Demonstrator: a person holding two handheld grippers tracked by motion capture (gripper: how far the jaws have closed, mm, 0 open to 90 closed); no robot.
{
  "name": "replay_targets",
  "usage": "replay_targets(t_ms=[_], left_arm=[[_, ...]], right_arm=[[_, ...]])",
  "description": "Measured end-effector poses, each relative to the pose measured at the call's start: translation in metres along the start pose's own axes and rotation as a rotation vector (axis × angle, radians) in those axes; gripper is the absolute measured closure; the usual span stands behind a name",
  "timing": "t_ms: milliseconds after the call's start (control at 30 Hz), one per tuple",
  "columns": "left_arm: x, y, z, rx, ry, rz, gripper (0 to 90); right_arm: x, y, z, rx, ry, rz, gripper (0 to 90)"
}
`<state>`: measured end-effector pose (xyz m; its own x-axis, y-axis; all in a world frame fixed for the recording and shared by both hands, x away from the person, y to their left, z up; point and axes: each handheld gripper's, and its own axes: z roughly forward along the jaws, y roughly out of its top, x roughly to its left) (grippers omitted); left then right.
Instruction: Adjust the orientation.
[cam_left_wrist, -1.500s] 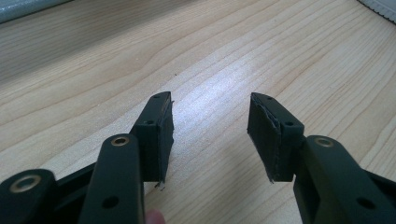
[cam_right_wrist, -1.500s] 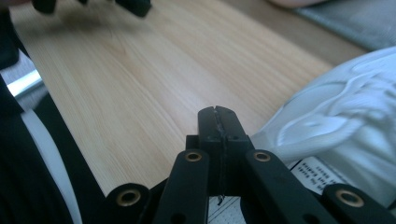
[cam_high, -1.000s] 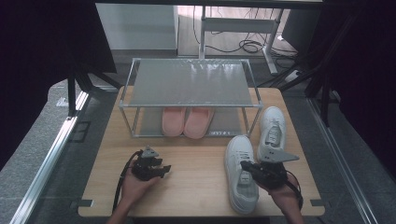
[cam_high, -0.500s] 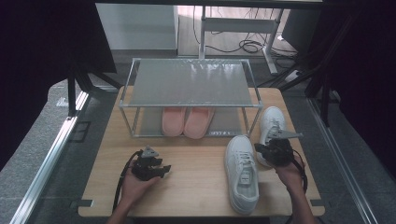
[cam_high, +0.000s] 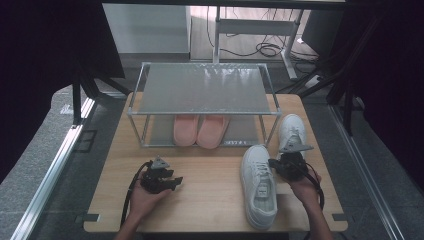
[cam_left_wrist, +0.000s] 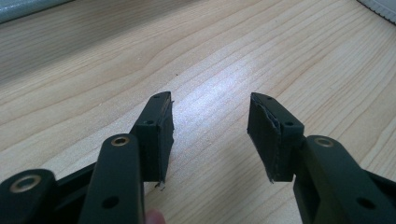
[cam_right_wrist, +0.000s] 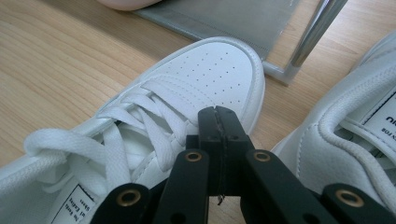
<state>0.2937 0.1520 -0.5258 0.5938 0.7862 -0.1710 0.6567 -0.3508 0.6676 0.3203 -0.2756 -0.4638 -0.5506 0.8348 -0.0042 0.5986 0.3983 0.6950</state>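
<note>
The right hand-held gripper hovered with jaws pressed together, empty, between the two sneakers, just right of the near sneaker and in front of the rack. The left hand-held gripper rested well left of that sneaker on the bench, jaws wide apart, empty.

The pale wooden table top shows a light tan colour with fine darker grain lines running along it. On it, the low metal shoe rack is silver-grey, its mesh shelf speckled with a fine dotted pattern. Under that shelf, the pair of soft slippers is salmon pink, plain. The near lace-up leather sneaker is white all over, white laces too, with rows of tiny punched dots on the toe and a white tongue label with black print. The far sneaker is white likewise. Both black plastic grippers, left and right, carry brass-coloured rivets.
</note>
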Motion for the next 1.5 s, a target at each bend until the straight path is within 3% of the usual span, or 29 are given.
replay_targets(t_ms=[833, 1500], left_arm=[[0.000, 0.000, 0.001, 0.002, -0.006, 0.001, 51.3], [0.000, 0.000, 0.001, 0.007, -0.006, -0.004, 51.3]], right_arm=[[0.000, -0.003, 0.002, 0.027, -0.002, 0.012, 90.0], [0.018, 0.016, 0.022, 0.034, 0.035, -0.025, 90.0]])
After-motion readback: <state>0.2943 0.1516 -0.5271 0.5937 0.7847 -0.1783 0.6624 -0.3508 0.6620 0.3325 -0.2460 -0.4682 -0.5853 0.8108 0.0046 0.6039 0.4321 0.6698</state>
